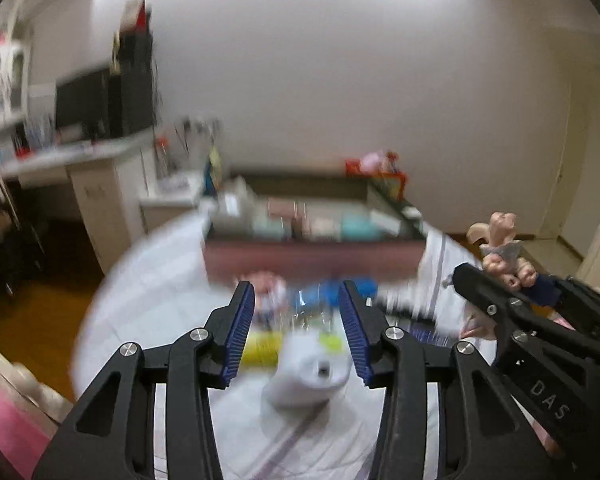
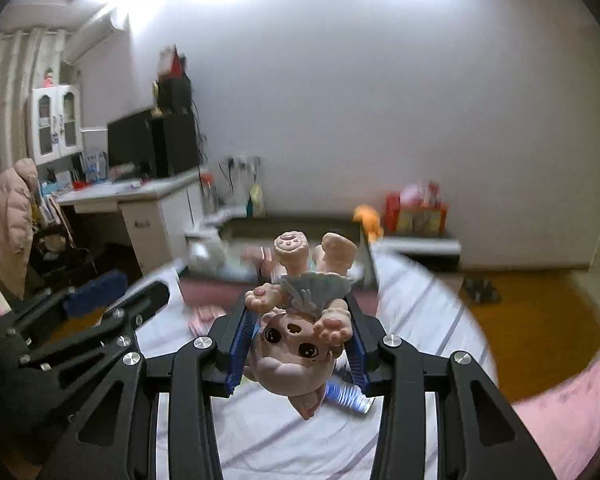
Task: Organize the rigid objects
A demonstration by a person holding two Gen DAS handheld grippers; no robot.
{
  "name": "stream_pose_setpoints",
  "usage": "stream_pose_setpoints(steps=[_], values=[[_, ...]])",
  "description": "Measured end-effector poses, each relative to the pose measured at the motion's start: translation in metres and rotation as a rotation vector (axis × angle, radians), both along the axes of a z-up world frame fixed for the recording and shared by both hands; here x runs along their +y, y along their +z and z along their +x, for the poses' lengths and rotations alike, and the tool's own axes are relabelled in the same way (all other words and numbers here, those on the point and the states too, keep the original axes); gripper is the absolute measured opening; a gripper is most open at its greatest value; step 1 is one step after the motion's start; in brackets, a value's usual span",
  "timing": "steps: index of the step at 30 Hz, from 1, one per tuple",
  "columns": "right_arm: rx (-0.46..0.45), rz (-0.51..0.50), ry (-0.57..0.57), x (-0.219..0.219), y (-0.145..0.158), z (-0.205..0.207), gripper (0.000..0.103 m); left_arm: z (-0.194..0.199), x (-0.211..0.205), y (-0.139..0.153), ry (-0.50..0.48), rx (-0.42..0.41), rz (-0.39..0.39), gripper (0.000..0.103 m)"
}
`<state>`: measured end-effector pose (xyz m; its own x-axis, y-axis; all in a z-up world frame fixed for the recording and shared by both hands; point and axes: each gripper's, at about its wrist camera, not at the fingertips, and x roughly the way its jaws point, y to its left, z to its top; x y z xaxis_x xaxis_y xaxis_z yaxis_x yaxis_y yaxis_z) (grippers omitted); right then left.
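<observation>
In the left wrist view my left gripper (image 1: 296, 292) stands open above a blurred heap on a white striped cloth (image 1: 148, 280). Low between its blue pads lies a white bottle (image 1: 312, 372), apparently free of both pads, with a yellow tube (image 1: 262, 350) beside it. A blue item (image 1: 324, 292) and a pink packet (image 1: 268, 292) lie further off. My right gripper (image 2: 298, 304) is shut on a pale doll figure (image 2: 296, 344), which hangs head down with its feet up. The same doll (image 1: 500, 240) shows at the right of the left wrist view.
Past the heap stands a maroon-walled storage box (image 1: 316, 256) with several small packs inside. A white desk (image 2: 140, 200) with a monitor is at the left, and wooden floor (image 2: 540, 320) lies to the right. My left gripper (image 2: 120, 292) sits close on the right gripper's left.
</observation>
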<state>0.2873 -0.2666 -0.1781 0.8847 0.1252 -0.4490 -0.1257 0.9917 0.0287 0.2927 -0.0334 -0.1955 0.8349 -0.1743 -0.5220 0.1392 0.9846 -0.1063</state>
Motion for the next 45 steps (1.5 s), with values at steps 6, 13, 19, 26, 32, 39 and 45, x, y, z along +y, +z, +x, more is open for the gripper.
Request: stream_pose_setpoints(steps=[6,13,19,26,32,39,45], values=[[0.137,0.027,0.019,-0.001,-0.059,0.018,0.043,0.007,0.012,-0.026,0.010,0.085,-0.047,0.062],[0.131,0.030,0.028,-0.007,-0.054,0.015,0.043,0.004,0.011,-0.032,-0.034,0.107,-0.076,0.076],[0.152,0.035,0.025,-0.007,-0.059,0.018,0.043,0.019,-0.002,-0.045,-0.013,0.154,-0.012,0.066],[0.175,0.042,0.028,-0.009,-0.064,0.023,0.043,0.032,-0.009,-0.055,-0.029,0.223,0.026,0.055],[0.162,0.035,0.040,-0.005,-0.061,0.019,0.043,0.014,0.001,-0.025,-0.005,0.114,0.021,0.054],[0.098,0.044,0.061,0.000,-0.033,0.006,0.043,-0.012,0.010,0.021,0.030,-0.048,0.035,0.003],[0.061,0.026,0.068,0.006,-0.016,-0.002,0.043,0.007,0.015,-0.003,0.059,0.060,0.047,0.017]])
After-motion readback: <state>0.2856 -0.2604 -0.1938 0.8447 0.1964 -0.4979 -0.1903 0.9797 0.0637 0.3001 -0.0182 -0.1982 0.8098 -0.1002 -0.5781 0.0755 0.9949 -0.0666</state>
